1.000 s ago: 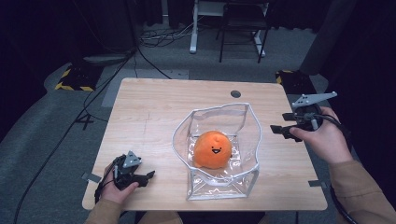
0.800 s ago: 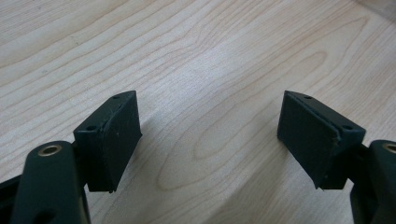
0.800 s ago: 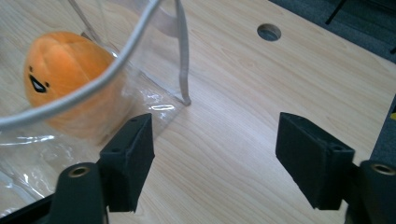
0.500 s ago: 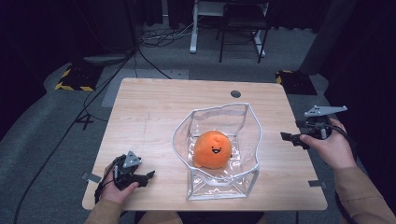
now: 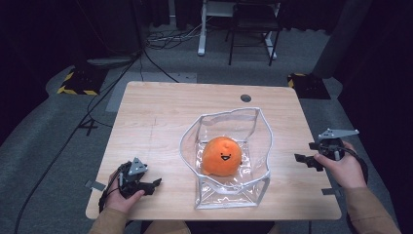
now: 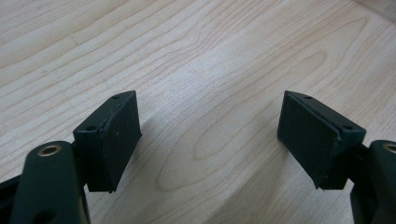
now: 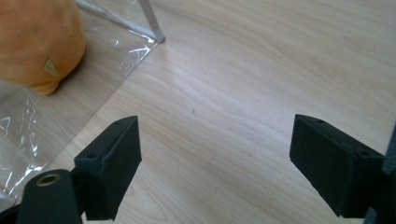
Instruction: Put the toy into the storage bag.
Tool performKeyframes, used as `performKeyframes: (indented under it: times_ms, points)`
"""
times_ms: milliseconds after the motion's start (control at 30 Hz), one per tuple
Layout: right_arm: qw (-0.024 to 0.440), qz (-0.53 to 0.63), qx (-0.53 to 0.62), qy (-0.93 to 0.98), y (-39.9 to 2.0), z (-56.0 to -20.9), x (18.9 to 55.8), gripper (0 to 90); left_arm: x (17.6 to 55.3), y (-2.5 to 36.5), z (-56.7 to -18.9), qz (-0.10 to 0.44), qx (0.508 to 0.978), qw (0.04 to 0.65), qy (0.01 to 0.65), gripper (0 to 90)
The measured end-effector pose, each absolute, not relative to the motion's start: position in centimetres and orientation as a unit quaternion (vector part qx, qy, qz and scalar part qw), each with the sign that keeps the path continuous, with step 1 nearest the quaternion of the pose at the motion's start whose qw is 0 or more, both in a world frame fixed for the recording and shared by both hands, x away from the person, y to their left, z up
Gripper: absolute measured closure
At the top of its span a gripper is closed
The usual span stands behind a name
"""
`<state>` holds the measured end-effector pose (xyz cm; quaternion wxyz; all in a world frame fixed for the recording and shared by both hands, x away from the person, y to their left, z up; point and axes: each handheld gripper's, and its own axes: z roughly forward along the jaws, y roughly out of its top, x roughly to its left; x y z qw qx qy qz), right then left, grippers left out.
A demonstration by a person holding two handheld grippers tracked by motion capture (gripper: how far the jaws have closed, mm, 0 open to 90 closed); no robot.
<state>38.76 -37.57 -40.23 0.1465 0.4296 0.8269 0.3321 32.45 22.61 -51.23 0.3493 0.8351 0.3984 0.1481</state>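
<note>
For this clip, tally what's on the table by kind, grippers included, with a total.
Orange plush toy: 1
Clear plastic bag: 1
Handheld grippers: 2, left gripper and right gripper, both open
Total: 4

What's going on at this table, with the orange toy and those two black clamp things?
A person sits at a wooden table holding a two-jaw gripper in each hand. Both the left gripper and the right gripper are open and empty, resting near the table's edges. Between them, an orange smiling plush toy sits inside an open clear plastic bag. Nothing is being gripped.
</note>
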Motion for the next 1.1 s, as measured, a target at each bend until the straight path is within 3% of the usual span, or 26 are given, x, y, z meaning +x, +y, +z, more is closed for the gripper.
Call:
performKeyframes:
  times_ms: [300, 633, 967, 1100]
  points:
    - [0.132, 0.332, 0.432, 0.828, -38.0, -44.3, 38.0, 17.5, 32.4, 22.6, -51.2, 0.148, 0.835, 0.349, 0.398, 21.6]
    - [0.157, 0.342, 0.416, 0.828, -38.0, -47.1, 37.1, 17.3, 32.4, 22.6, -51.2, 0.148, 0.835, 0.349, 0.398, 21.5]
    - [0.153, 0.323, 0.407, 0.841, -37.3, -49.6, 36.9, 16.3, 32.4, 22.6, -51.2, 0.148, 0.835, 0.349, 0.399, 21.6]
    - [0.171, 0.330, 0.416, 0.830, -36.8, -50.2, 36.6, 12.1, 32.4, 22.6, -51.2, 0.148, 0.835, 0.349, 0.399, 21.6]
